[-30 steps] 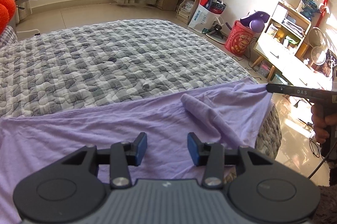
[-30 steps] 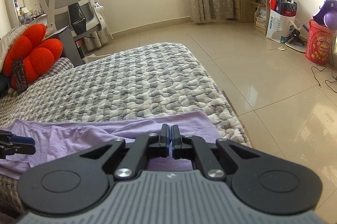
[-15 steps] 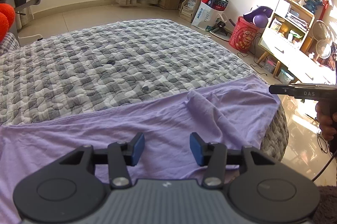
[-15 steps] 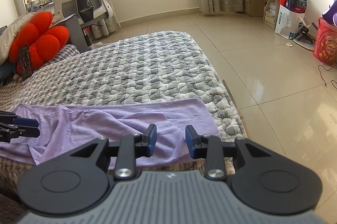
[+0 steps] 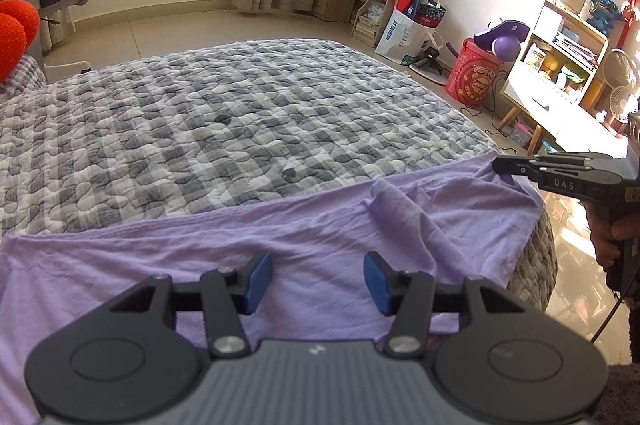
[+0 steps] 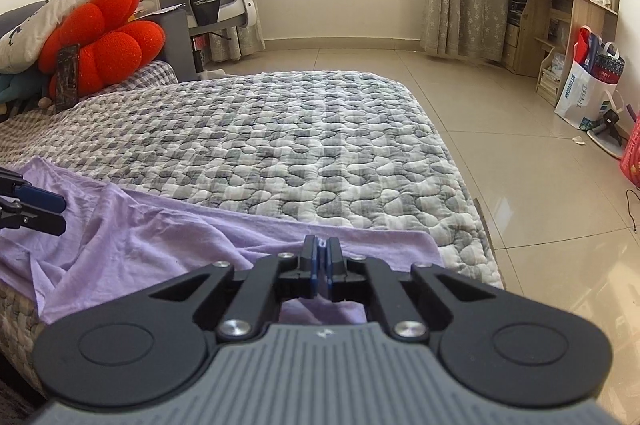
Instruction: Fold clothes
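The lilac garment [image 5: 320,237] lies spread along the near edge of the grey checked quilt [image 5: 240,129], one end hanging a little over the right corner of the bed. The left gripper [image 5: 318,279] hovers just above the near hem with its jaws opening and nothing pinched between the blue pads [image 5: 256,281]; cloth lies beneath them, not in them. The right gripper [image 6: 321,263] has its jaws pressed together at the far right edge of the garment, and the left wrist view suggests a nip of fabric at the tip, though whether it truly holds cloth or only rests on it is hard to make out. The likely trouble: if the right gripper lifts with only a thin bite, the corner may slip free and the fold go crooked. The raised ridge of bunched cloth [image 5: 404,217] near the middle could get trapped inside a fold and leave a lump. The near hem is hidden under both gripper bodies, the garment's left end runs out of frame, and its sleeves or neckline cannot be told.
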The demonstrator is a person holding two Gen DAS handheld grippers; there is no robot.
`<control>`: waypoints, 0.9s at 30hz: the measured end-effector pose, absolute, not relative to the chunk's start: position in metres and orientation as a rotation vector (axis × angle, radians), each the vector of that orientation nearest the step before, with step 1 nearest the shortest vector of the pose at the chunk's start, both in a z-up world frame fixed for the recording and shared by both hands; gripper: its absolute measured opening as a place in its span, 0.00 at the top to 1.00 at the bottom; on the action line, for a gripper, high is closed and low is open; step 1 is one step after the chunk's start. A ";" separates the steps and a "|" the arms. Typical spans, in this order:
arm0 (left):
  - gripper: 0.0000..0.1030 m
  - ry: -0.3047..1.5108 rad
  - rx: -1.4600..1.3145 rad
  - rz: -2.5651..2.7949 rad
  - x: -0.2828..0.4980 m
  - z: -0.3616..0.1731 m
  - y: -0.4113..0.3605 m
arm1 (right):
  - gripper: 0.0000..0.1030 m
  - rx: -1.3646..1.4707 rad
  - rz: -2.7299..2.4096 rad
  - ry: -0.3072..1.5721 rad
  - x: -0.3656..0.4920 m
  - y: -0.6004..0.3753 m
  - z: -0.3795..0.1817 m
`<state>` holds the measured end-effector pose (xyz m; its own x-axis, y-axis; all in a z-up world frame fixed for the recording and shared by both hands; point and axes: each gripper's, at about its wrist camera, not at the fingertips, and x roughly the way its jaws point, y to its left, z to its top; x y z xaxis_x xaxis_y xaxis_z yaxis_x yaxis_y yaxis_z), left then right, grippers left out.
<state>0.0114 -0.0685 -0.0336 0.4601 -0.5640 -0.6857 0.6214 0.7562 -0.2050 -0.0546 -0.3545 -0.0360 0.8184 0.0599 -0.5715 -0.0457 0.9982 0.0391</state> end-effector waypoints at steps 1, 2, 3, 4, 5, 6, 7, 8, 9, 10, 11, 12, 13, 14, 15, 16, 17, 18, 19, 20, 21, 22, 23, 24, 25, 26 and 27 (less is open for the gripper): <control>0.49 0.812 0.079 -0.730 0.011 -0.034 -0.068 | 0.97 0.028 0.032 0.599 -0.056 -0.360 -0.034; 0.49 0.811 0.079 -0.730 0.011 -0.034 -0.067 | 0.97 0.034 0.011 0.590 -0.057 -0.365 -0.032; 0.48 0.810 0.080 -0.730 0.011 -0.034 -0.067 | 0.97 0.044 -0.009 0.584 -0.057 -0.372 -0.030; 0.48 0.810 0.081 -0.731 0.011 -0.034 -0.067 | 0.97 0.053 -0.030 0.580 -0.057 -0.378 -0.028; 0.48 0.809 0.083 -0.731 0.011 -0.034 -0.066 | 0.97 0.055 -0.050 0.578 -0.056 -0.383 -0.028; 0.48 0.808 0.086 -0.731 0.010 -0.034 -0.065 | 0.97 0.051 -0.065 0.579 -0.055 -0.386 -0.028; 0.48 0.807 0.088 -0.731 0.010 -0.033 -0.065 | 0.98 0.046 -0.078 0.581 -0.053 -0.389 -0.028; 0.48 0.805 0.091 -0.730 0.010 -0.033 -0.065 | 0.98 0.031 -0.096 0.585 -0.051 -0.390 -0.030; 0.48 0.804 0.094 -0.728 0.009 -0.032 -0.064 | 0.99 0.014 -0.115 0.593 -0.048 -0.390 -0.032; 0.48 0.802 0.098 -0.726 0.009 -0.032 -0.064 | 0.99 0.011 -0.127 0.604 -0.046 -0.390 -0.033; 0.48 0.800 0.103 -0.723 0.009 -0.031 -0.063 | 0.99 0.018 -0.132 0.613 -0.044 -0.391 -0.035; 0.48 0.796 0.109 -0.717 0.009 -0.030 -0.062 | 0.99 0.028 -0.135 0.620 -0.043 -0.392 -0.036; 0.48 0.791 0.115 -0.710 0.009 -0.029 -0.061 | 0.99 0.041 -0.136 0.625 -0.042 -0.393 -0.037; 0.48 0.785 0.122 -0.698 0.009 -0.028 -0.059 | 0.98 0.056 -0.137 0.628 -0.042 -0.395 -0.038; 0.48 0.777 0.129 -0.685 0.009 -0.026 -0.056 | 0.97 0.072 -0.131 0.631 -0.043 -0.395 -0.038; 0.47 0.771 0.135 -0.671 0.010 -0.025 -0.051 | 0.97 0.090 -0.118 0.633 -0.044 -0.395 -0.037; 0.47 0.765 0.141 -0.658 0.011 -0.023 -0.047 | 0.95 0.107 -0.105 0.636 -0.045 -0.395 -0.037; 0.47 0.759 0.147 -0.644 0.012 -0.022 -0.042 | 0.87 0.117 -0.088 0.636 -0.046 -0.393 -0.035; 0.47 0.753 0.154 -0.630 0.013 -0.021 -0.038 | 0.87 0.118 -0.068 0.635 -0.047 -0.389 -0.033; 0.47 0.747 0.162 -0.612 0.014 -0.019 -0.032 | 0.87 0.119 -0.048 0.633 -0.048 -0.386 -0.031; 0.47 0.743 0.166 -0.592 0.015 -0.018 -0.026 | 0.87 0.120 -0.023 0.630 -0.048 -0.382 -0.029; 0.47 0.740 0.169 -0.572 0.017 -0.016 -0.020 | 0.87 0.120 0.003 0.628 -0.048 -0.378 -0.027; 0.47 0.739 0.169 -0.554 0.019 -0.016 -0.014 | 0.87 0.119 0.033 0.627 -0.048 -0.373 -0.026; 0.47 0.739 0.168 -0.536 0.021 -0.015 -0.007 | 0.87 0.117 0.067 0.626 -0.047 -0.367 -0.024; 0.47 0.739 0.165 -0.516 0.023 -0.014 -0.001 | 0.87 0.114 0.097 0.626 -0.046 -0.361 -0.023; 0.47 0.740 0.163 -0.497 0.024 -0.014 0.005 | 0.87 0.108 0.132 0.627 -0.045 -0.354 -0.023; 0.47 0.741 0.160 -0.479 0.025 -0.014 0.010 | 0.87 0.098 0.170 0.630 -0.043 -0.346 -0.022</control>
